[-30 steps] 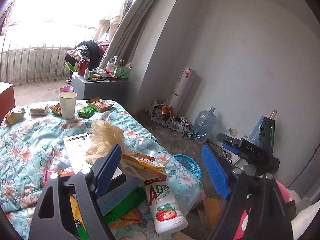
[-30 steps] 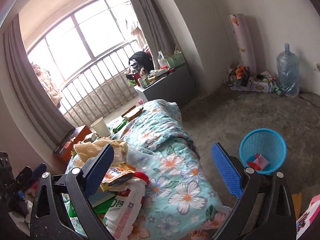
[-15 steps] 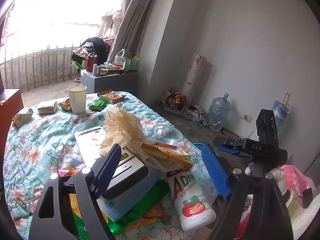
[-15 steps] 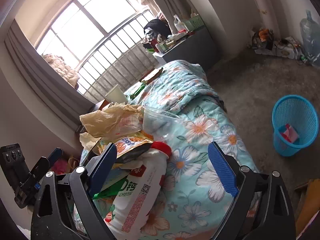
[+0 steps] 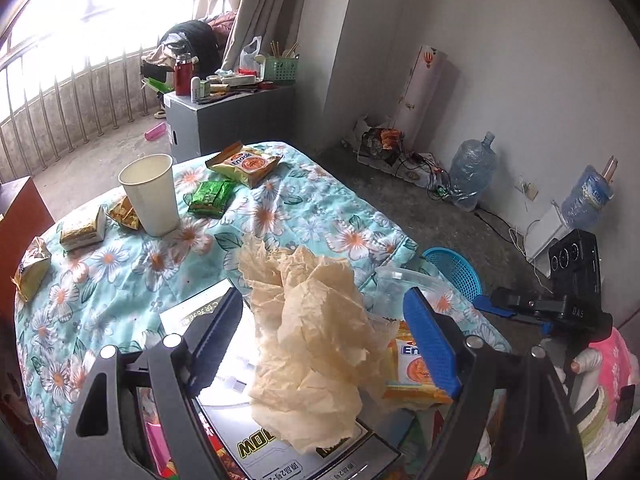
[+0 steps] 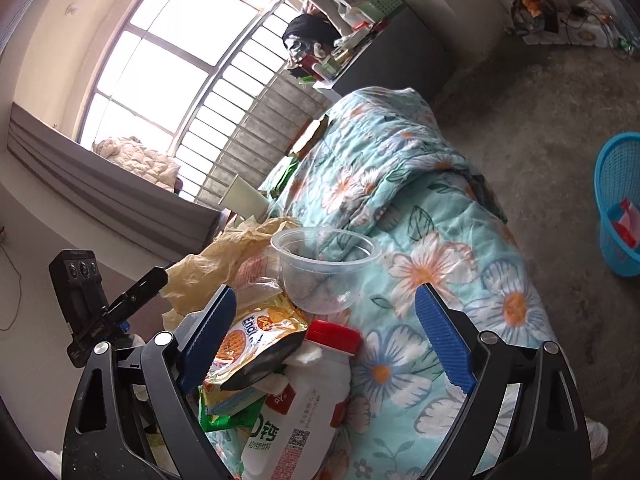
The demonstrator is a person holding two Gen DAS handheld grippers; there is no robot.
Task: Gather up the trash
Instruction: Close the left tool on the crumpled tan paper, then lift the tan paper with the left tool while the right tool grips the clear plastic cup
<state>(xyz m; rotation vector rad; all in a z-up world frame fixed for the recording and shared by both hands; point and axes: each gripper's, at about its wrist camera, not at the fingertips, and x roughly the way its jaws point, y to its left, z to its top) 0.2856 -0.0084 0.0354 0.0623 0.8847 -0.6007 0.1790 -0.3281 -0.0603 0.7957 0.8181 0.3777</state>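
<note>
A heap of trash lies on the flowered table cloth (image 5: 120, 272). Crumpled tan paper (image 5: 312, 328) sits between the blue pads of my open left gripper (image 5: 324, 332), not pinched. My open right gripper (image 6: 324, 328) hovers over a clear plastic bowl (image 6: 324, 264), an orange snack wrapper (image 6: 256, 340) and a white red-capped bottle (image 6: 308, 408). The blue trash basket (image 6: 620, 200) stands on the floor at the right with a red scrap inside; it also shows in the left wrist view (image 5: 456, 272).
A paper cup (image 5: 150, 194), a green packet (image 5: 212, 198), an orange snack bag (image 5: 246, 162) and small wrappers (image 5: 82, 226) lie on the far part of the table. A grey cabinet (image 5: 224, 116) and water jugs (image 5: 472, 172) stand beyond.
Both grippers moved in closer over the trash heap. The tan paper now lies between the left pads, and the bowl and bottle sit nearer the right pads. Both stay open.
</note>
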